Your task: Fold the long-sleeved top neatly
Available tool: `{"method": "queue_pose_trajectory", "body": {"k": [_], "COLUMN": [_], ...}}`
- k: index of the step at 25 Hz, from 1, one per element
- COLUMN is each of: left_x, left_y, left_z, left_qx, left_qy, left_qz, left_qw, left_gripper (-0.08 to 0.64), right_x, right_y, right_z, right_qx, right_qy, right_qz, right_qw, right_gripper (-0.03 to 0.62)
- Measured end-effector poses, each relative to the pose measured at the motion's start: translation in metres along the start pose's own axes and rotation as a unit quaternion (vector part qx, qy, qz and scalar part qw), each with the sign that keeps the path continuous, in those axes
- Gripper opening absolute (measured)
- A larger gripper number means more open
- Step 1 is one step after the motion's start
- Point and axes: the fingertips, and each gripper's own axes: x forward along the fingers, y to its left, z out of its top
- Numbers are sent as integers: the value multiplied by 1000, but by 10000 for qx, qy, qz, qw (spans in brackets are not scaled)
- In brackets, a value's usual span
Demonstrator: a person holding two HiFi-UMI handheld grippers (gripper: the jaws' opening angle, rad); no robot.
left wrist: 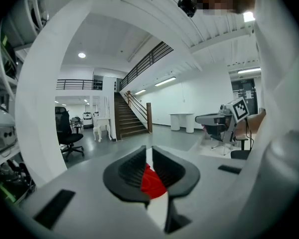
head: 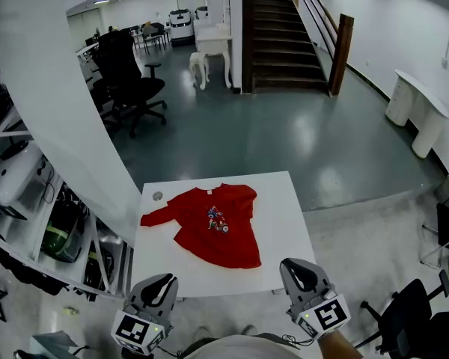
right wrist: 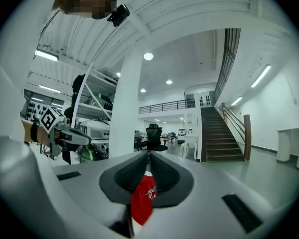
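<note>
A red long-sleeved top (head: 217,226) with a small print on its chest lies flat on the white table (head: 284,223), collar toward the far edge, one sleeve stretched out to the left. My left gripper (head: 162,279) hovers at the table's near left edge, shut and empty. Level with it at the near right edge, my right gripper (head: 295,265) is also shut and empty. Both stay short of the cloth. In the left gripper view the top (left wrist: 152,180) shows below the closed jaws (left wrist: 150,156). In the right gripper view the top (right wrist: 142,200) shows below that gripper (right wrist: 149,163).
A small round mark (head: 158,196) sits on the table's far left corner. A thick white pillar (head: 52,103) and shelves (head: 15,193) with equipment stand at the left. Black office chairs (head: 131,81) and a staircase (head: 284,28) lie beyond. Another black chair (head: 411,305) is at the near right.
</note>
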Motion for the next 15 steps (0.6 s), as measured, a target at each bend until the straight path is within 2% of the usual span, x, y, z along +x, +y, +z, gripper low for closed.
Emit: {"method": "queue_pose_trajectory", "body": {"k": [1, 2, 3, 6, 15], "left_x": [0, 0, 0, -1, -2], "left_y": [-2, -5, -6, -10, -9], "left_z": [1, 3, 4, 4, -11], "left_qx": [-8, -3, 11, 53, 44], "left_qy": [-22, -55, -88, -86, 101], "left_qz": [-46, -89, -110, -112, 243], "left_qw": [10000, 9999, 9999, 9999, 9996], "left_gripper": [107, 281, 351, 388, 390], "right_x": [-1, -1, -2, -7, -22], "right_y": [0, 0, -1, -4, -11], "right_z": [0, -1, -2, -7, -27], "right_qx": [57, 117, 156, 123, -22], "right_qy": [12, 50, 91, 186, 323], "right_qz": [83, 182, 270, 404, 603], "right_qw": [9999, 9998, 9995, 9989, 9977], "right_gripper": [98, 291, 365, 410, 411]}}
